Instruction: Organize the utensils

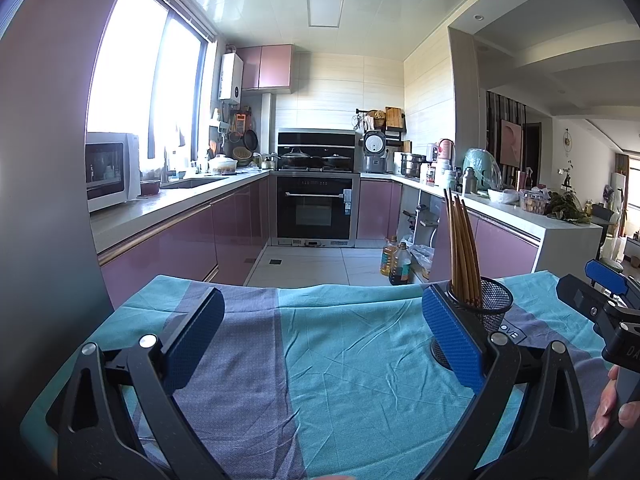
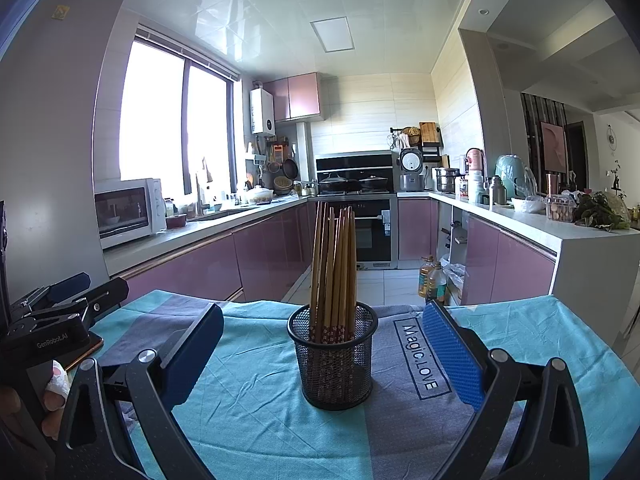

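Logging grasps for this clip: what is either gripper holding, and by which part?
Nothing. The left gripper and right gripper are both open and empty; the chopsticks stand in the mesh cup.

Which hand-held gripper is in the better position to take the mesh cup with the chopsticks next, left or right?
Probably the right hand-held gripper: it is open, with the mesh cup centred between its fingers. The left hand-held gripper, also open, has the cup off beside its right finger.

We see daylight from the overexposed window (image 1: 132,80); strong fisheye curvature and dark vignetting mark both views' edges.
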### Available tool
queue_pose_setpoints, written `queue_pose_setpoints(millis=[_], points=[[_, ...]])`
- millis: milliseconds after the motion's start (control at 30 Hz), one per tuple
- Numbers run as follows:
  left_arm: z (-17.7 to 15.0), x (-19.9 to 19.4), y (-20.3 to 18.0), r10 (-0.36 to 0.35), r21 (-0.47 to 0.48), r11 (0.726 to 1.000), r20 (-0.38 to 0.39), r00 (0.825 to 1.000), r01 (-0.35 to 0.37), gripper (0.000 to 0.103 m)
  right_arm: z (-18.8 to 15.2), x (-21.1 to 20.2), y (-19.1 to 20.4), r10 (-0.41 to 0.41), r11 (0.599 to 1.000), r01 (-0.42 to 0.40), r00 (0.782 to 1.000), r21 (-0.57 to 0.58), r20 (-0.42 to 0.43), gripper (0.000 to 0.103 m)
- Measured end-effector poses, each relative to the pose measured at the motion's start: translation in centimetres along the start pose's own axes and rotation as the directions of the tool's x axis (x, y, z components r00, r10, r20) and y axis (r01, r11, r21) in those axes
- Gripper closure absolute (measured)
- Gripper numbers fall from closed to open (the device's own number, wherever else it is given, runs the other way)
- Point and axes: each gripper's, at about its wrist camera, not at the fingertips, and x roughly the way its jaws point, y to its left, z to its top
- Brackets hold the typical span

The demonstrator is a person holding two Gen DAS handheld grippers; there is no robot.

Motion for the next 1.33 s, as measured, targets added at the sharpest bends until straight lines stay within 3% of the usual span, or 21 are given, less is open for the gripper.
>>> queue_pose_setpoints(millis=[1067, 1133, 1233, 1333], points=[[-0.1, 0.2, 0.4, 0.011, 0.014, 1.0, -0.016, 1.0, -0.01, 0.006, 0.1, 0.3, -0.2, -0.002, 1.0, 0.002, 1.0, -0.001, -0.01, 0.006], [-0.1, 0.7, 0.2, 0.004, 0.012, 1.0, -0.038, 0.999, -0.004, 0.006, -0.1, 0.5, -0.9, -0.009, 1.0, 0.009, 1.0, 0.003, -0.026, 0.006], [-0.4, 1.8, 1.0, 0.004, -0.012, 1.0, -0.092, 0.996, -0.005, 0.006, -0.9, 1.8, -3.7, -0.064, 0.997, 0.068, 0.991, 0.032, -0.114, 0.006], [-1.0, 3.6, 2.1, -0.008, -0.035, 0.999, -0.169, 0.986, 0.002, 0.006, -2.1, 4.2, -7.1, -0.154, 0.985, 0.167, 0.955, 0.03, -0.252, 0.006]])
